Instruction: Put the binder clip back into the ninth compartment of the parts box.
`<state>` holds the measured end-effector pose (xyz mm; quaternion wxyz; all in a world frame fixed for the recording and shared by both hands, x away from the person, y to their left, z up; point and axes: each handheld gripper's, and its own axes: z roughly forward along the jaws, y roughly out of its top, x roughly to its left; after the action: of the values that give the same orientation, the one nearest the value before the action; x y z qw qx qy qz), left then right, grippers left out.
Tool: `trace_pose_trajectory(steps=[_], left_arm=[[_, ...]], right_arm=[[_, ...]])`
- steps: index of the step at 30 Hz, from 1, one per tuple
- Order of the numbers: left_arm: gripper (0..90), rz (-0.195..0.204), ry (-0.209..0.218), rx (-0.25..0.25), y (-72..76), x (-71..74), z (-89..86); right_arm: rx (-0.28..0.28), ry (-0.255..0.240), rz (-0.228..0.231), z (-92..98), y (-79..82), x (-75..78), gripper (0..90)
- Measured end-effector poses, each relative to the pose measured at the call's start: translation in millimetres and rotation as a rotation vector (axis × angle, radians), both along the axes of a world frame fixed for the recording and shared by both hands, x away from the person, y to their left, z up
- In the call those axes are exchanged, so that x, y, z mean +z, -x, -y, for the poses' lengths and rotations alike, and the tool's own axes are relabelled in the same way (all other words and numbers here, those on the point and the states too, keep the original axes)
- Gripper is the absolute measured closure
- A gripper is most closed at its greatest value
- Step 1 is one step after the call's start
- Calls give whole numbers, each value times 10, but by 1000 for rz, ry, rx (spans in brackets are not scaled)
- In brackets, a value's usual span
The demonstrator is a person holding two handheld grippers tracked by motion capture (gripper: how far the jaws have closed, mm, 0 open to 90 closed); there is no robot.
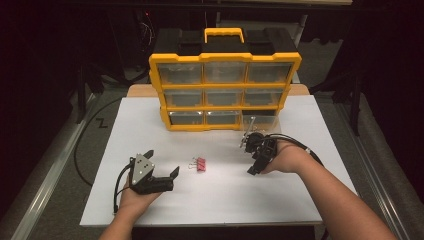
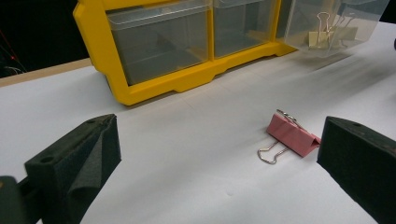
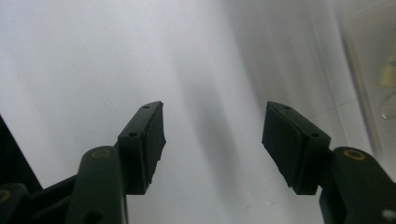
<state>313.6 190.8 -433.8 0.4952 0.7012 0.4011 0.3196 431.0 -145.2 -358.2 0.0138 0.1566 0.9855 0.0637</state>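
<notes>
Pink binder clip point(image 2: 293, 138) is seen flat on the white counter point(image 1: 210, 200), between the released left hand-held gripper point(image 1: 175, 172) and the released, empty right hand-held gripper point(image 1: 247, 145); clip risks being nudged away by a jaw.

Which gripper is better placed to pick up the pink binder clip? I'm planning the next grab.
Left, probably. The left gripper is open and aimed along the table at the pink binder clip. The right gripper, also open, faces bare table near the pulled-out drawer.
</notes>
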Motion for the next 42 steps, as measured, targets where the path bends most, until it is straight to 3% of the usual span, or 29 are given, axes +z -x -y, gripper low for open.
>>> trace_pose_trajectory(steps=[5,10,19,42], left_arm=[[3,0,-1,0,-1,0,-3],[3,0,-1,-2,-1,-1,0],[3,0,-1,-3,-1,-2,-1],[3,-2,1,-6,0,-2,-4]], right_arm=[[9,8,-6,-51,12,-97,370],[14,1,-8,-145,22,-204,281],[23,-13,6,-314,35,-268,215],[99,-59,15,-787,49,-358,224]])
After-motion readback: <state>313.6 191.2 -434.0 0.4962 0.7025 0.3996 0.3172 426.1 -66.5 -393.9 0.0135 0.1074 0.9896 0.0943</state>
